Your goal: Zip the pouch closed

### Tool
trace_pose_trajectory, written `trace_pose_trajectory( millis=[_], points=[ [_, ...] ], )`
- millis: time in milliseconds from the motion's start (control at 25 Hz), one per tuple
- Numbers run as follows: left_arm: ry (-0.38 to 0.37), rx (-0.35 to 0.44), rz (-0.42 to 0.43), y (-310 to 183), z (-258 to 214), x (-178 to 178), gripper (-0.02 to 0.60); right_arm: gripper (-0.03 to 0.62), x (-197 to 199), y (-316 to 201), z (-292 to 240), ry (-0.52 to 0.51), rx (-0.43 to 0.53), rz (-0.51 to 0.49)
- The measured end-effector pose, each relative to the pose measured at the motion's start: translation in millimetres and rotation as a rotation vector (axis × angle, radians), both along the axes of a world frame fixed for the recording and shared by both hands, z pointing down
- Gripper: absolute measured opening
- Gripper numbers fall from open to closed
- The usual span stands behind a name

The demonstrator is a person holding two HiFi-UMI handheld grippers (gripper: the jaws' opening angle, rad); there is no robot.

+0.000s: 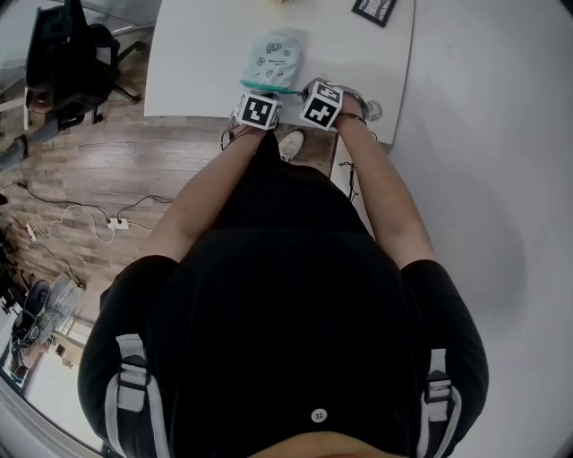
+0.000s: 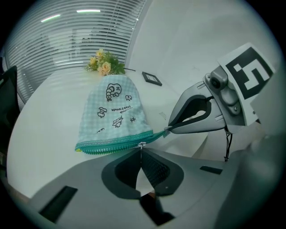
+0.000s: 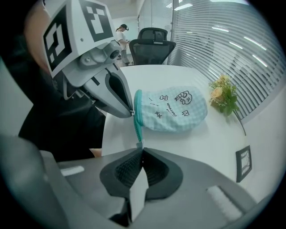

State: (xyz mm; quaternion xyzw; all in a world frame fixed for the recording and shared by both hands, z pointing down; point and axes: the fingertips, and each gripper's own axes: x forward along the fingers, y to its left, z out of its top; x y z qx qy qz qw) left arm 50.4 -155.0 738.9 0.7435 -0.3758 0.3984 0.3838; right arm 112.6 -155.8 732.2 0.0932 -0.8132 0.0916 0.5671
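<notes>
On the table's near edge the pouch, flowers behind it, frame to the right

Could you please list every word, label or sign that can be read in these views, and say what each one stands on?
On the pouch: one short line of black print among the cartoon doodles, too small and blurred to read.
On the marker cubes: black-and-white square patterns only, no words or numbers.
On the black frame lying on the table: nothing legible.
No text here can be quoted with confidence.
</notes>
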Motion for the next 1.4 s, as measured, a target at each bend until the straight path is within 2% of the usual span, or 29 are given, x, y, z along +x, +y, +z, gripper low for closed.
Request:
trace_pose_trajectory(
  millis=[1040,1400],
  points=[
    [-0.024,0.028,-0.029,-14.3,-1.5,-16.3,0.009,0.009,21.9,-7.5,-0.7,0.014,0.016,0.058],
    [-0.029,0.027,-0.063,-16.8,1.5,-31.3,0.009,0.009,28.4,-7.2,2.1,0.027,0.014,0.069]
  ],
)
